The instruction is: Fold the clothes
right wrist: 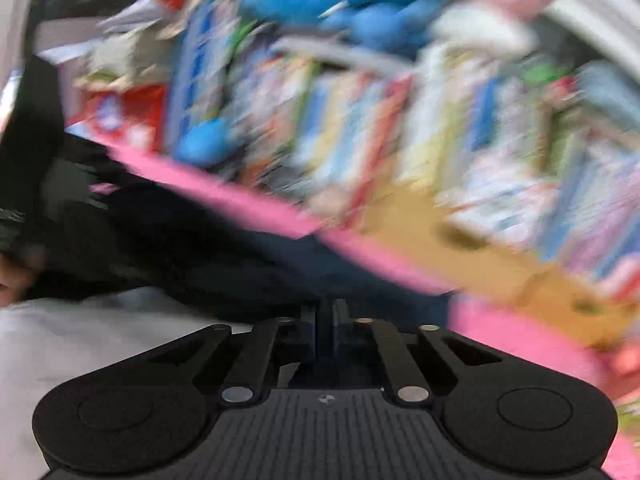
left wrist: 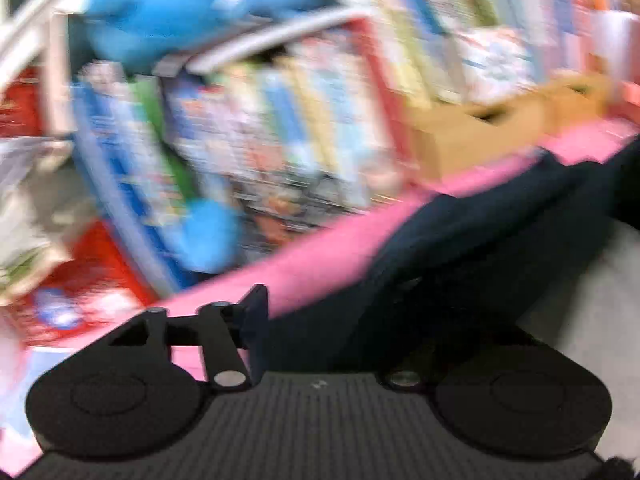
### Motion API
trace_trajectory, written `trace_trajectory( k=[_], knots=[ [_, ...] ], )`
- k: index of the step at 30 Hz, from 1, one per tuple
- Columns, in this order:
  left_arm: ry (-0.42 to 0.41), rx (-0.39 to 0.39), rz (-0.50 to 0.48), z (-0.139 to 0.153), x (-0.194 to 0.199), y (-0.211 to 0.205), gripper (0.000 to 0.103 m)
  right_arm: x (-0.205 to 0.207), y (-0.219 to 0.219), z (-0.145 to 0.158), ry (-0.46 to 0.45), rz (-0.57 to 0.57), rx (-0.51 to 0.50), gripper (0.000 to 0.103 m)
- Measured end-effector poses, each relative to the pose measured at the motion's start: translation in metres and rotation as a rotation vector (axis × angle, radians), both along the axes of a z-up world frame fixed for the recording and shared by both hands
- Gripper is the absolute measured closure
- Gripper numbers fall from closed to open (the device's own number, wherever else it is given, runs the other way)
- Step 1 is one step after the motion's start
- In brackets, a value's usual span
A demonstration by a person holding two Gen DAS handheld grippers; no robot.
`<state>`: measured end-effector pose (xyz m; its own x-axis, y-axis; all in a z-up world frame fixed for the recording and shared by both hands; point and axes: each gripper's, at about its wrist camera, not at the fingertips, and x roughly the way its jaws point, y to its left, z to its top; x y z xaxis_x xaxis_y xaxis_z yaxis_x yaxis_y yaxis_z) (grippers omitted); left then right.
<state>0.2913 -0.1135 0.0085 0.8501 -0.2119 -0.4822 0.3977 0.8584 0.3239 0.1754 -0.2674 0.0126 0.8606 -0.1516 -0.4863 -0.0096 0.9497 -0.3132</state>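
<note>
Both views are motion-blurred. A dark navy garment [left wrist: 460, 248] hangs stretched over the pink surface [left wrist: 312, 264]. My left gripper [left wrist: 280, 320] is shut on the garment's edge; only its left finger [left wrist: 256, 312] shows, the right one is hidden under cloth. In the right wrist view the same dark garment [right wrist: 180, 248] spreads left and ahead. My right gripper [right wrist: 325, 320] is shut on the garment, with the jaws pressed together on a fold of it.
A shelf packed with colourful books [left wrist: 260, 132] and a blue plush toy [left wrist: 168, 20] stands behind the pink surface. A tan cardboard box [left wrist: 480, 132] sits at its far edge, also in the right wrist view [right wrist: 500, 268]. White fabric [right wrist: 80, 340] lies near.
</note>
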Motion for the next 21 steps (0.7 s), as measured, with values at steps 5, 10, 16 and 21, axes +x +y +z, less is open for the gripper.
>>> trace_trajectory(
  k=[5,10,16,21],
  knots=[
    [-0.028,-0.066,0.286,0.028,0.029,0.078,0.084,-0.037,-0.075,0.031,-0.092,-0.289,-0.074,0.094],
    [-0.017,-0.007,0.453,0.021,0.019,0.162,0.077,-0.104,-0.173,0.034,-0.09,-0.609,-0.084,0.094],
    [-0.013,0.001,0.618,0.007,0.006,0.229,0.07,-0.184,-0.25,-0.003,0.006,-0.848,0.039,0.093],
    [-0.022,0.036,0.634,0.009,0.013,0.23,0.068,-0.188,-0.248,-0.029,0.078,-0.861,-0.045,0.09]
  ],
)
